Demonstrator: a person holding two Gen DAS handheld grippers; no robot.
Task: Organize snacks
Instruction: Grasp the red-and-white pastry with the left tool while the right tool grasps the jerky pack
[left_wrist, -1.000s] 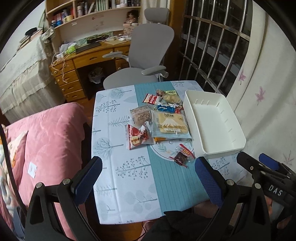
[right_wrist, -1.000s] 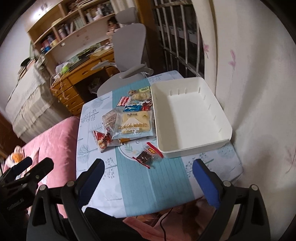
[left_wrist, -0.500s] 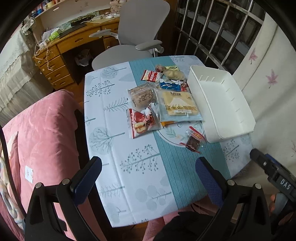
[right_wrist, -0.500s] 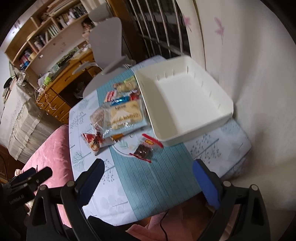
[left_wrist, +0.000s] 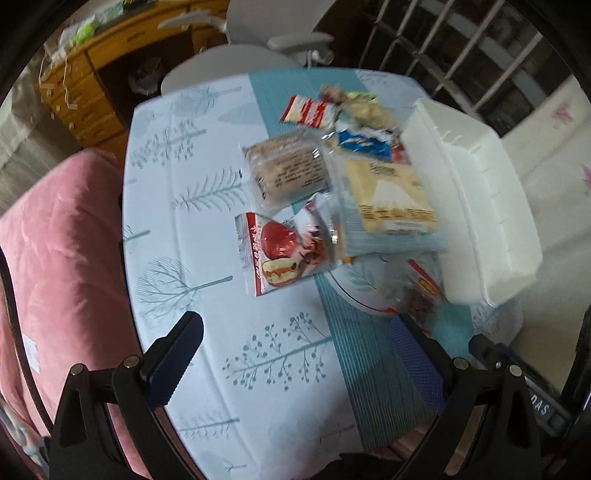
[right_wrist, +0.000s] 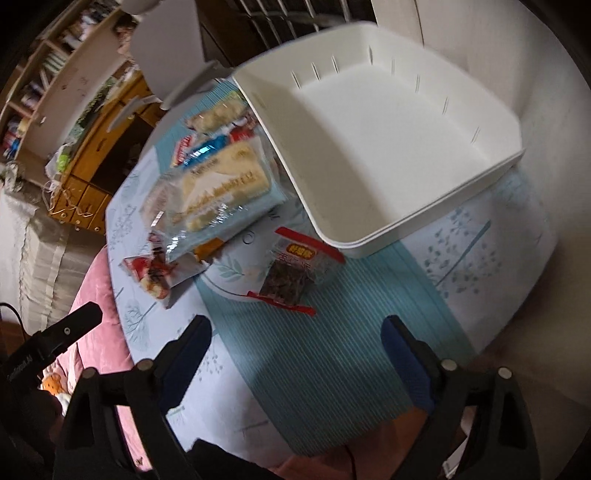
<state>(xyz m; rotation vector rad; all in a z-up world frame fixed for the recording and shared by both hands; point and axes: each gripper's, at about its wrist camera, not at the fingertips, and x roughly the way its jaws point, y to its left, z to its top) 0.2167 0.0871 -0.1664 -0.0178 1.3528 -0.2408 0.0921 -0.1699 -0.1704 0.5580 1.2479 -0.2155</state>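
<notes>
Snacks (left_wrist: 332, 192) lie beside the white bin (right_wrist: 388, 147); left tool (left_wrist: 295, 354) and right tool (right_wrist: 295, 350) gape wide, holding nothing.

Both views are dim and softly lit, strong fisheye curvature bending the edges into black corners; motion blur smears the snack packets (left_wrist: 384, 199). The white bin (right_wrist: 384, 147) glows brightest; glare glints on a clear wrapper (right_wrist: 218, 214).
</notes>
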